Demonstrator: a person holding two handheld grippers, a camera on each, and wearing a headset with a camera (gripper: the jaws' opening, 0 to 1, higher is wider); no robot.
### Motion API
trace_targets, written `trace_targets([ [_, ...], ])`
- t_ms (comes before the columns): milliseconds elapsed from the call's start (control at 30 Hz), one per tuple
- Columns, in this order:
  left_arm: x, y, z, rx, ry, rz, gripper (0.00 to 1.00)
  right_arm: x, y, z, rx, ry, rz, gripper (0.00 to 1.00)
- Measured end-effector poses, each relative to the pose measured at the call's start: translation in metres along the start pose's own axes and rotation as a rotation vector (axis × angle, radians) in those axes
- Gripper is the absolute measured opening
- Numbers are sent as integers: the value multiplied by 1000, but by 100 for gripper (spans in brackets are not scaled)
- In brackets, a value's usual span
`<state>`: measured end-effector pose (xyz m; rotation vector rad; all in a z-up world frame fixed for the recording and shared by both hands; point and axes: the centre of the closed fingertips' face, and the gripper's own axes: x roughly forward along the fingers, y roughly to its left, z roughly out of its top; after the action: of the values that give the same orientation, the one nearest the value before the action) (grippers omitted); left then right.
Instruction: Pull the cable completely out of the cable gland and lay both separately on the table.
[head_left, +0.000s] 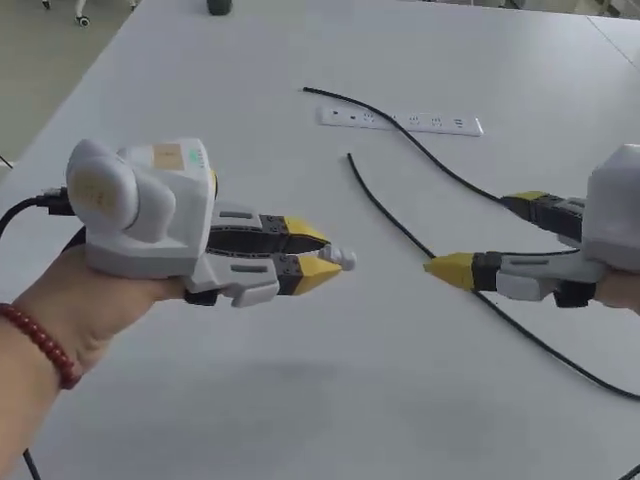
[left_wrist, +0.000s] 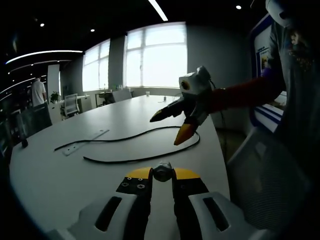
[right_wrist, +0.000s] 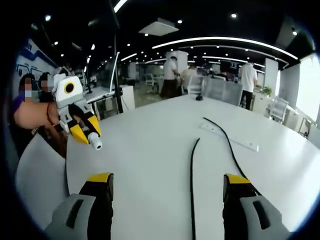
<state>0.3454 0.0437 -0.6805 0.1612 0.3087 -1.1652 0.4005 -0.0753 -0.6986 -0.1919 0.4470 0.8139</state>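
1. In the lower left of the head view, a hand (head_left: 70, 300) with a red bead bracelet (head_left: 40, 345) holds the left gripper (head_left: 322, 255).
2. The jaws of this gripper are together and clamp a small grey gland (head_left: 343, 260). The gland sticks out past the yellow tips, left of the frame's centre. No cable is in it.
3. At the right edge of the frame, at middle height, is the right gripper (head_left: 478, 233). Its jaws stand wide apart and hold nothing.
4. The black cable (head_left: 385, 210) lies on the white table (head_left: 300, 400), apart from the gland. One free end is near the centre of the frame. From there the cable passes under the right gripper and runs to the lower right corner.
5. In the right gripper view, this cable lies on the table between the two open jaws.
6. A second black run goes from the upper middle of the head view toward the right gripper. In the left gripper view, both runs join in one long bend.
7. A white power strip (head_left: 400, 121) lies in the upper middle, just beside this second run.
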Motion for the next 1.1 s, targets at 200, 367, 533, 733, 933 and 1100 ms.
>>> trace_targets([
  [200, 0, 1, -2, -2, -2, 4, 16, -22, 15, -9, -28, -20, 2, 99],
  [367, 7, 2, -6, 4, 0, -1, 16, -40, 21, -13, 4, -36, -14, 99],
  [533, 19, 8, -14, 6, 9, 0, 16, -57, 19, -10, 26, -60, -45, 99],
  [733, 42, 31, -38, 39, 68, 61, 16, -70, 17, -14, 46, -62, -77, 99],
  [933, 62, 50, -63, 44, 129, 119, 16, -80, 17, -17, 45, -52, -97, 99],
  [1100, 72, 64, -87, 35, 201, 155, 16, -87, 11, -15, 37, -55, -128, 99],
])
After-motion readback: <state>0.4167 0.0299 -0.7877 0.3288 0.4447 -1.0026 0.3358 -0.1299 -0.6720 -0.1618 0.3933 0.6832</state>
